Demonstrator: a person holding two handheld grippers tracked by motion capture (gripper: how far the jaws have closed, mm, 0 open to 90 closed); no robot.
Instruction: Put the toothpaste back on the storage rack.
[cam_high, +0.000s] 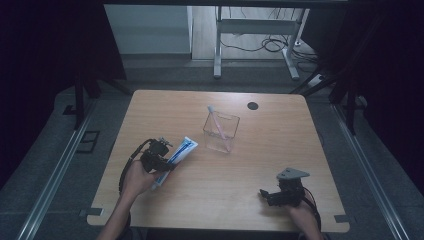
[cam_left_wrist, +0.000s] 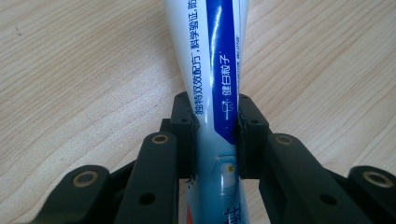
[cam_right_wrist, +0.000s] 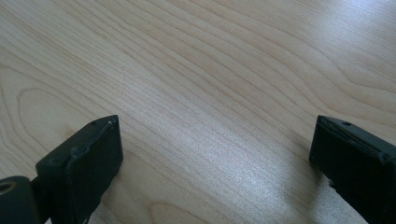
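The left gripper (cam_high: 162, 159) is clamping its fingers on the toothpaste tube (cam_left_wrist: 215, 70); dropping it into the clear box (cam_high: 220, 133) is remaining, while the right gripper (cam_high: 270, 196) is idling with fingers apart.

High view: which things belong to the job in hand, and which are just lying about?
In the job:
- tube, clamped in the left tool
- clear box, probably where the tube goes
- brush, already in the box

Lying about:
- black disc
- right tool, open, holding nothing

1 toothpaste tube (cam_high: 176, 154), 1 clear container (cam_high: 221, 132), 1 toothbrush (cam_high: 217, 121)
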